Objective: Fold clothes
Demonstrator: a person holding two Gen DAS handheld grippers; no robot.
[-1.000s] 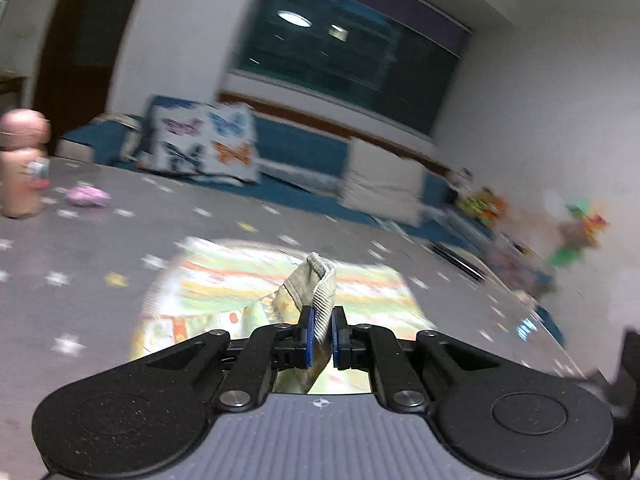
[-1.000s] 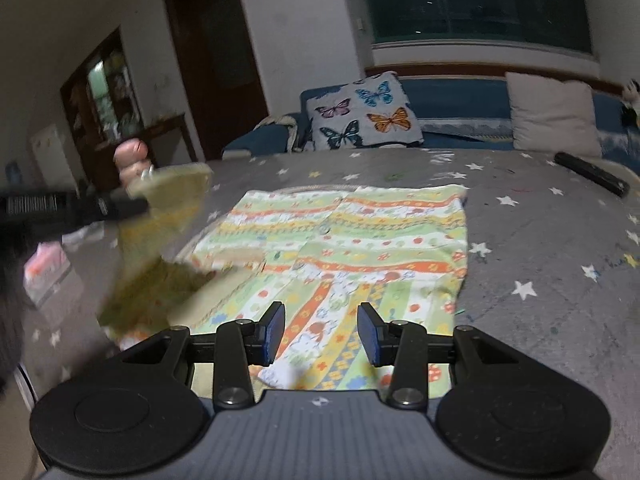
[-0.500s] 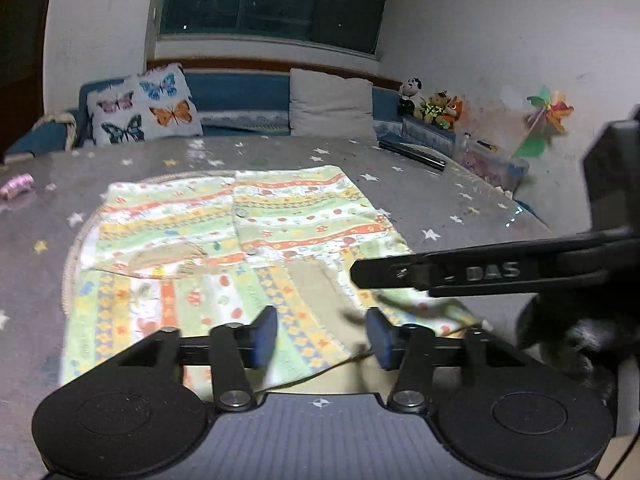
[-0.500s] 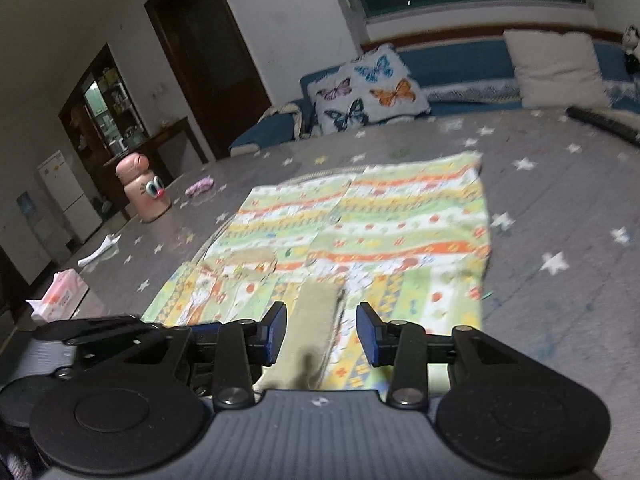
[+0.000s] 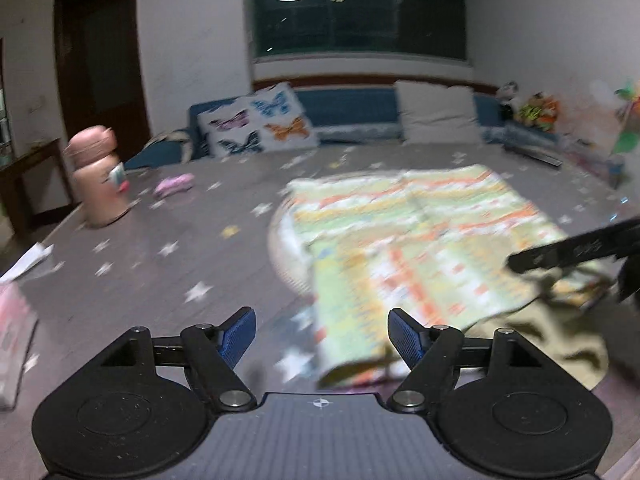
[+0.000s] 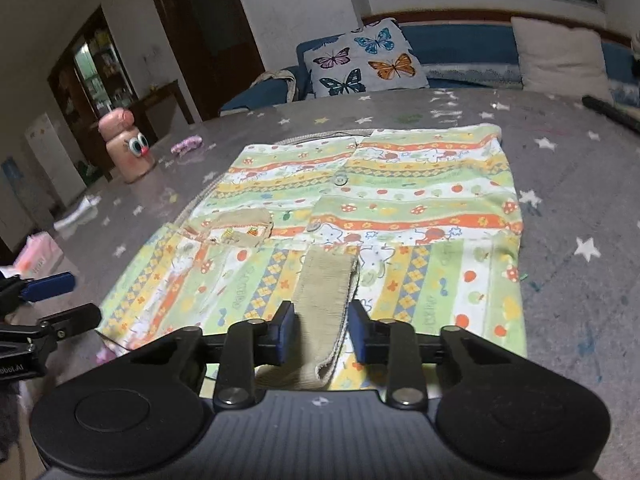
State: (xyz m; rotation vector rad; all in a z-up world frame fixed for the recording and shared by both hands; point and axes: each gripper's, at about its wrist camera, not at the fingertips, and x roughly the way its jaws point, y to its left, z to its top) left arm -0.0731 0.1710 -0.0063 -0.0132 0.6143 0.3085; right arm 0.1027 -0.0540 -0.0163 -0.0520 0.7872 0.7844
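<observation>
In the left wrist view everything past the tool is smeared by motion blur. The left gripper has its jaws spread wide with nothing between them, over the grey star-printed tabletop. The patterned garment lies flat ahead and to the right; its stripes read only as streaks of green, orange and yellow, and its near corner is partly hidden behind the right-hand finger. A dark bar of the right gripper cuts in from the right edge, with blurred beige fabric below it that cannot be made out clearly. A pink bottle stands upright well to the left, a small pink object lies near it, and a butterfly cushion rests at the far end. The right wrist view is sharp. The right gripper has its jaws partly open on either side of a beige ribbed cuff, which lies on top of the garment; the pads look close to the cuff but not pressing it, and its near end is hidden below the gripper body. The garment lies flat on the tabletop, its near hem cut off by the tool. A folded beige pocket flap sits on its left part. The left gripper shows at the left edge, cut off by the frame.
</observation>
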